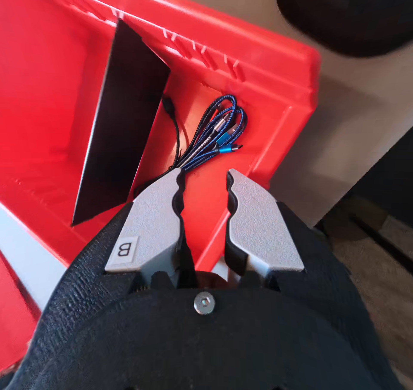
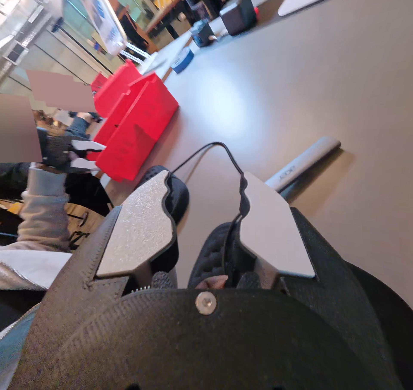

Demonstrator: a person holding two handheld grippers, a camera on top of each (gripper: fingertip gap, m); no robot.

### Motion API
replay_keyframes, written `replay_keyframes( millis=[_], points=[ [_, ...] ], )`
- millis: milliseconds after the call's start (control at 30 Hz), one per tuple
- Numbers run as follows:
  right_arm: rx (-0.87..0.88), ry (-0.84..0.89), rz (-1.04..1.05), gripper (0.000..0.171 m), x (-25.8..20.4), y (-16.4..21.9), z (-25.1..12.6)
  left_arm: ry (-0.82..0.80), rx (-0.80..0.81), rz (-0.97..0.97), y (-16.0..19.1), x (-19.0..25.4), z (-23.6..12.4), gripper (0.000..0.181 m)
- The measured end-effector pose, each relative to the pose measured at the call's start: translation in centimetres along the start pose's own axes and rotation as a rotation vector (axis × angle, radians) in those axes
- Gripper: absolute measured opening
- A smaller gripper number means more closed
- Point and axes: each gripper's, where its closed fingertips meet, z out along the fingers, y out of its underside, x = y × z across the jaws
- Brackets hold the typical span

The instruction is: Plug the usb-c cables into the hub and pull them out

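In the left wrist view, a bundle of blue-and-black braided cables with blue metal plugs lies in the corner of a red bin. A thin black cable with a black plug lies beside it. My left gripper is open over the bin, its fingertips just short of the bundle. In the right wrist view, a long silver hub lies on the grey table. My right gripper is open beside it. A thin black cable arcs past its fingertips, not gripped.
A black divider stands upright in the bin, left of the cables. A dark round object sits beyond the bin. In the right wrist view, red bins stand at the table's left, with my left gripper at them. A black padded object lies under my fingers. My right fingertips sit around 45 centimetres from my left ones. The long silver hub is about 9 centimetres from my right fingertips and 45 centimetres from my left.
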Motion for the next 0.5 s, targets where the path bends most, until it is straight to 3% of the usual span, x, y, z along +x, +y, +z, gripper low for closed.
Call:
replay_keyframes(
  millis=[167,300,400,500],
  points=[
    [0.101,-0.058,-0.013,0.054,-1.6,-2.1,-1.7,0.044,-0.063,0.11,0.9,-1.7,2.7,0.036],
    [0.135,-0.049,0.019,0.05,-1.0,-2.6,-2.1,0.141,-0.054,0.117,1.3,-2.1,4.0,0.037],
    [0.142,-0.071,0.053,0.048,-0.9,-2.6,-2.0,0.177,-0.14,0.111,2.6,-2.3,5.2,0.04],
    [0.136,-0.075,0.059,0.047,-0.8,-2.3,-1.7,0.222,-0.128,0.128,2.3,-1.9,5.6,0.032]
  ],
)
